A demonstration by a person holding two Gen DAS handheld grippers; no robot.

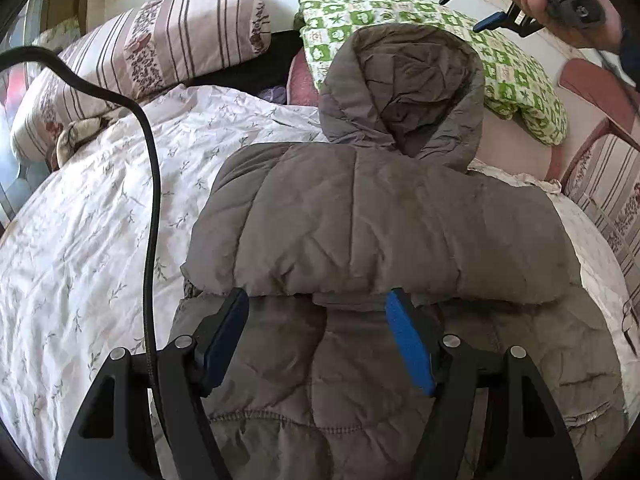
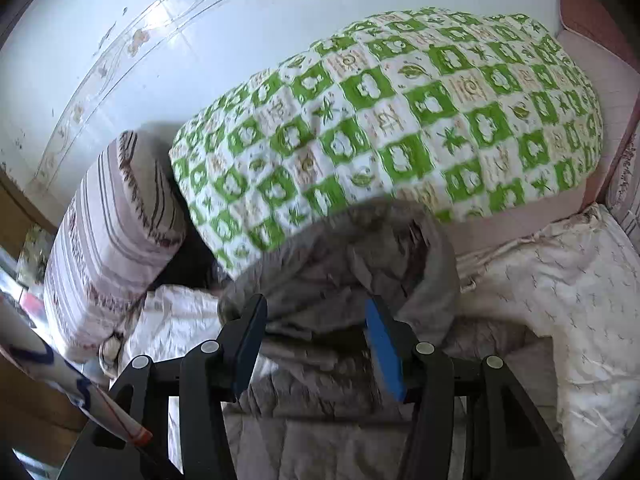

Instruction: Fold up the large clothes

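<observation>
A grey padded hooded jacket (image 1: 380,232) lies on the bed, its sides folded in over the body and its hood (image 1: 404,92) spread flat at the far end. My left gripper (image 1: 316,300) is open and empty, hovering just above the folded edge in the jacket's middle. My right gripper (image 1: 464,12) shows in the left wrist view at the top right, held in a hand above the hood, open and empty. In the right wrist view the right gripper (image 2: 316,308) is open over the blurred hood (image 2: 360,248).
A white floral bedsheet (image 1: 100,220) covers the bed. A striped pillow (image 1: 160,48) lies at the far left. A green-and-white checked quilt (image 2: 380,112) lies behind the hood by the wall. A black cable (image 1: 150,200) runs across the left. A striped cushion (image 1: 608,188) is at the right.
</observation>
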